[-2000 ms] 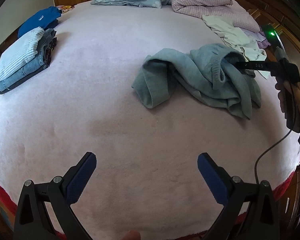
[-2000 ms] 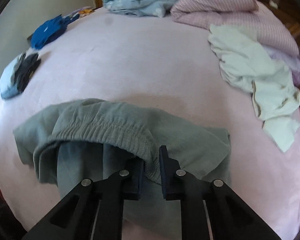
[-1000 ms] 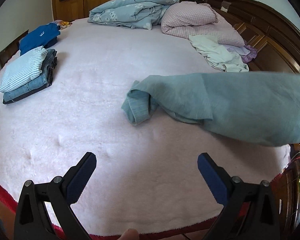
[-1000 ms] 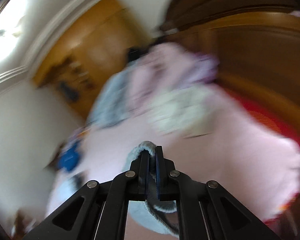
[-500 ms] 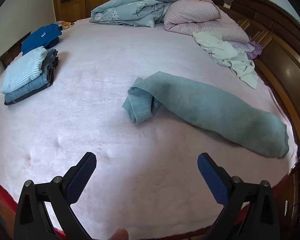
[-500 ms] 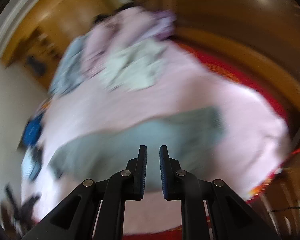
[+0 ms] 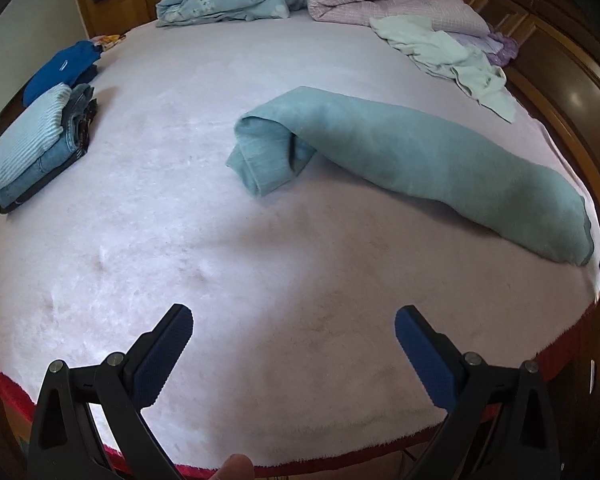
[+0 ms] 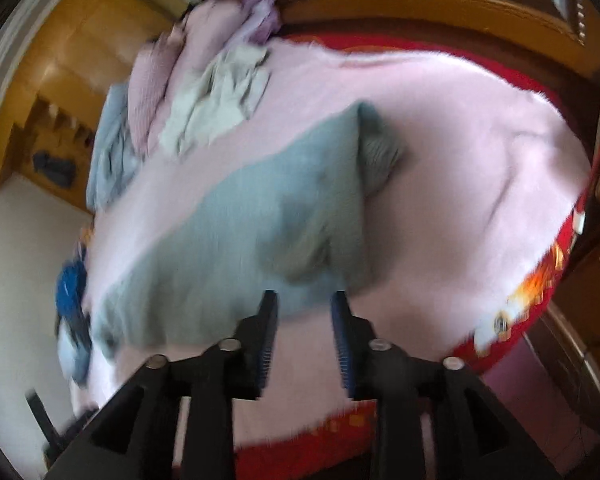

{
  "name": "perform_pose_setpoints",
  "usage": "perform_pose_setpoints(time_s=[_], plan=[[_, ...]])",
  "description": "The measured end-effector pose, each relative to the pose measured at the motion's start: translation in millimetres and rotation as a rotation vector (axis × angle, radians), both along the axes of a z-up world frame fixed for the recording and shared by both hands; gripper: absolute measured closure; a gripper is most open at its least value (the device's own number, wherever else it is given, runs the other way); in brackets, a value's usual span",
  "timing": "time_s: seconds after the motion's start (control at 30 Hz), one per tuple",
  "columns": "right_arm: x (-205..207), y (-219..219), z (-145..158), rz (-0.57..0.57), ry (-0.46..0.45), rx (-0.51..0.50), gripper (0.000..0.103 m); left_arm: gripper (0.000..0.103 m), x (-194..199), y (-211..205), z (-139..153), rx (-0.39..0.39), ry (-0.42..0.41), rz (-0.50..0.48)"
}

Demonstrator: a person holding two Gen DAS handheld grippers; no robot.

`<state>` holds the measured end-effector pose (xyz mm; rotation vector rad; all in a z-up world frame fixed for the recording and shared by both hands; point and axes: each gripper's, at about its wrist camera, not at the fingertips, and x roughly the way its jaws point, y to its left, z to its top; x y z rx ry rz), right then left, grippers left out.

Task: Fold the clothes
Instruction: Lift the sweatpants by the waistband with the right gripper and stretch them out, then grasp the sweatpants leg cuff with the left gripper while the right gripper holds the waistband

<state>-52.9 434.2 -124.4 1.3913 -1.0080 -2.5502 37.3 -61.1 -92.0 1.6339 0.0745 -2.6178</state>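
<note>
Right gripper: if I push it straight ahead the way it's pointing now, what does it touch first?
Probably the grey-green trousers. The right gripper is open and empty, and its fingers frame the garment's near edge on the pink blanket. The view is blurred, so depth is uncertain.

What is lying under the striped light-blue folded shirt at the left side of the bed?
Under the striped light-blue folded shirt lie folded blue jeans, then something dark; further layers are covered.
</note>
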Motion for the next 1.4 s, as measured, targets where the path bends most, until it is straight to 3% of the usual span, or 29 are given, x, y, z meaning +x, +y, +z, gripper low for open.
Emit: perform_pose_setpoints(time_s=[0.07,0.23,0.33,0.47,0.53,0.6,0.7,0.77,0.8,0.87,1.07,1.17,1.27,1.37,1.4], plan=[[-6.3,9.6,-3.7,-0.033,0.012,-0.046,0.054,0.001,1.9,1.5,3.4,-0.01,0.01,-0.007],[-28.3,3.8,-30.9,-0.01,-0.059,-0.062,0.053,0.001,-1.4,1.7,4.2,-0.006,0.007,0.005],[-34.1,-7.1,-36.6,0.012,-0.063,0.05,0.053,0.001,-2.4,-0.8,1.4,-0.005,-0.003,0.015],[-23.4,4.5,-38.1,-0.071,-0.03,0.05,0.053,0.001,-5.8,-11.2,1.3,-0.01,0.007,0.044],[-18.3,11.5,-40.1,-0.107,-0.021,0.031,0.048,0.001,-7.6,-20.2,4.1,-0.008,0.032,0.068],[-22.1,12.3,-46.0,-0.075,-0.058,0.016,0.047,0.001,-11.8,-29.5,5.9,0.003,0.049,0.089],[-26.8,0.7,-40.8,0.003,-0.037,0.04,0.047,0.001,-27.6,-40.5,4.5,0.034,0.056,0.118],[-32.5,-12.6,-38.3,0.081,-0.041,0.044,0.06,0.001,-41.3,-47.0,2.8,0.065,0.058,0.144],[-34.6,-18.8,-37.9,0.109,-0.048,0.057,0.076,0.001,-48.3,-50.3,1.9,0.08,0.058,0.159],[-34.4,-26.1,-37.3,0.126,-0.062,0.068,0.076,0.001,-63.4,-56.5,0.4,0.086,0.07,0.189],[-18.0,-15.1,-16.4,0.116,-0.013,-0.041,0.076,0.002,-98.4,-57.3,-8.3,0.0,0.1,0.113],[-20.5,-18.4,-8.3,0.115,-0.021,-0.044,0.076,0.002,-106.9,-55.6,-12.9,0.016,0.122,0.024],[-25.3,-21.9,-5.6,0.11,-0.028,-0.035,0.076,0.003,-111.1,-62.2,-21.1,0.096,0.107,-0.023],[-38.6,-35.0,-7.4,0.106,-0.043,-0.024,0.076,0.012,-115.6,-68.4,-28.9,0.121,0.088,-0.047],[-40.5,-36.1,-8.4,0.102,-0.049,-0.023,0.075,0.025,-117.7,-67.2,-31.0,0.112,0.082,-0.054]])
